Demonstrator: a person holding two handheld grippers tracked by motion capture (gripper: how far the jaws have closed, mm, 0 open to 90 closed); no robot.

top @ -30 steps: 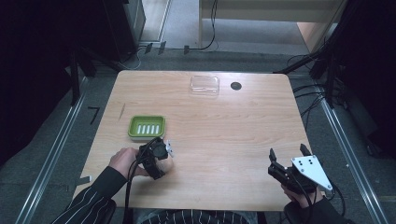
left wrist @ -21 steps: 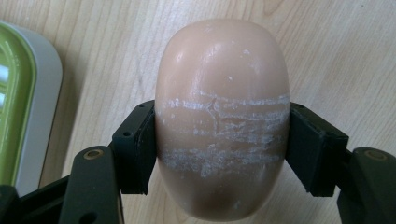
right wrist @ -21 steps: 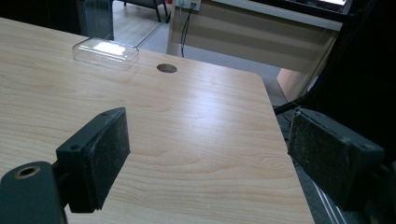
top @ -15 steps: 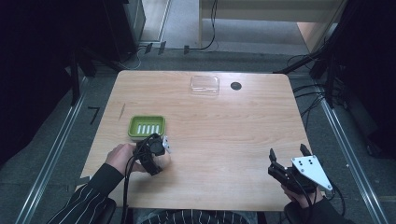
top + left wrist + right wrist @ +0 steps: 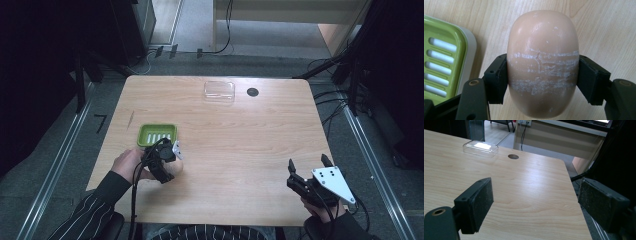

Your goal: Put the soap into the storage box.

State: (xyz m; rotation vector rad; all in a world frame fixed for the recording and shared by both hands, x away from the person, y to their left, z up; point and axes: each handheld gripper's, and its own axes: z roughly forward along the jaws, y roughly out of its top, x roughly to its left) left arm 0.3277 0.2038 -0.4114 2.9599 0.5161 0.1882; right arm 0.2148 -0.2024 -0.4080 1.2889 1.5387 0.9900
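- Peach-coloured soap bar (image 5: pixel 542 62) is pinched by the left gripper (image 5: pixel 542 75), just beside the green soap dish (image 5: pixel 441 60).
- Right gripper (image 5: pixel 307 172) is spread, idle.
- Next, lowering into the dish is called for.

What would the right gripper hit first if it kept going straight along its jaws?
Probably nothing close: the right gripper points over bare table, jaws open and empty. The clear lid lies far ahead to the left, likely off its line.
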